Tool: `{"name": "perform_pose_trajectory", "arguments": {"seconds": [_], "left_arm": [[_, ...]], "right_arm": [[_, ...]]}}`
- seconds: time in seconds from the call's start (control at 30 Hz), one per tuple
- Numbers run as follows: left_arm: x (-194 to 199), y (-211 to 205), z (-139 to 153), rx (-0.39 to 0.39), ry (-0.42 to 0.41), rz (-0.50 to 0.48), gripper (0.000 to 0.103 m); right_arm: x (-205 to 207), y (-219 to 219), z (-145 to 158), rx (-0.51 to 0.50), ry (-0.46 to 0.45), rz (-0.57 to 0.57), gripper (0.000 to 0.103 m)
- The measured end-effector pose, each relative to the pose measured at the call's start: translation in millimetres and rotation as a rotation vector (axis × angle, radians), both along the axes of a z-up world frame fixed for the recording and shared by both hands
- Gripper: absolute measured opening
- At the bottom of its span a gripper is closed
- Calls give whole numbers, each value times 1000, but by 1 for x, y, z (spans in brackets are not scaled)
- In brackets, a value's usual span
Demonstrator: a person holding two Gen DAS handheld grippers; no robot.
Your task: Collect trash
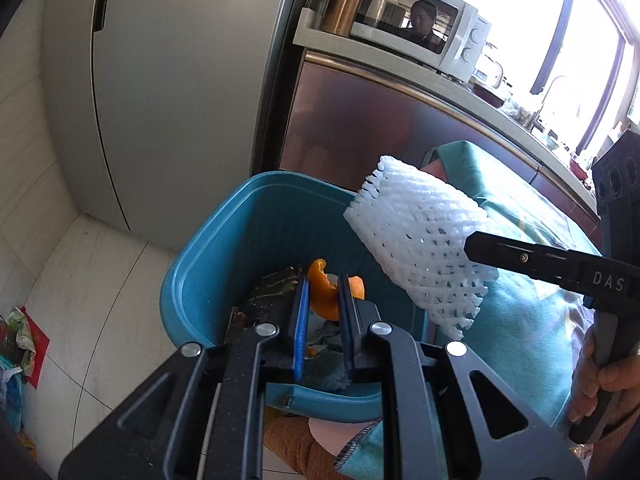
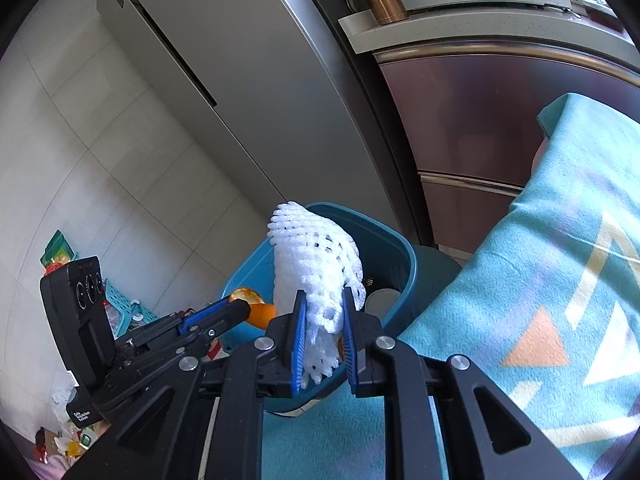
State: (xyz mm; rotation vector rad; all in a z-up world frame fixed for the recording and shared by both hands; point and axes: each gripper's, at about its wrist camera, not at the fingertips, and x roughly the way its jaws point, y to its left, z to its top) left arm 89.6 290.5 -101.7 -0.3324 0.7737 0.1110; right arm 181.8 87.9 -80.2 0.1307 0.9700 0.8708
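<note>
Left gripper (image 1: 323,312) pinched on orange peel (image 1: 320,294), above blue bin (image 1: 224,248) | right gripper (image 2: 324,340) clamped on white foam net (image 2: 316,264), over bin rim, beside teal cloth (image 2: 540,280) | lettering "DAS" on right gripper | microwave (image 1: 440,36) beyond

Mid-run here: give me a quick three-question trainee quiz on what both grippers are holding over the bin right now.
1. True or false: the left gripper is shut on a piece of orange peel.
2. Multiple choice: what does the right gripper hold? A) a metal can B) a white foam fruit net C) a paper cup
3. Fill in: both items are held over the open blue ____.

Key: 1 true. 2 B. 3 bin; it already holds other trash, including a dark wrapper.
</note>
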Motion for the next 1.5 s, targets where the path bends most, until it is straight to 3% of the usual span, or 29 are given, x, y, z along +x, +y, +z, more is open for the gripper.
{"name": "perform_pose_trajectory", "arguments": {"seconds": [0.43,0.6,0.83,1.03,1.2,1.5], "left_arm": [[19,-4,-24,1,52,20,17],[22,-2,-31,-14,65,21,18],[20,-2,-31,-6,61,27,28],[11,-4,-21,2,39,31,31],[-1,-8,-9,4,3,-5,45],[-31,-28,24,15,-93,-66,60]], "right_arm": [[9,34,-9,-76,35,8,19],[11,40,-9,-91,31,2,26],[9,29,-12,-82,24,-11,35],[8,18,-13,-53,25,-14,40],[-3,3,-9,-38,-14,-15,46],[-39,-44,10,18,-118,-36,60]]}}
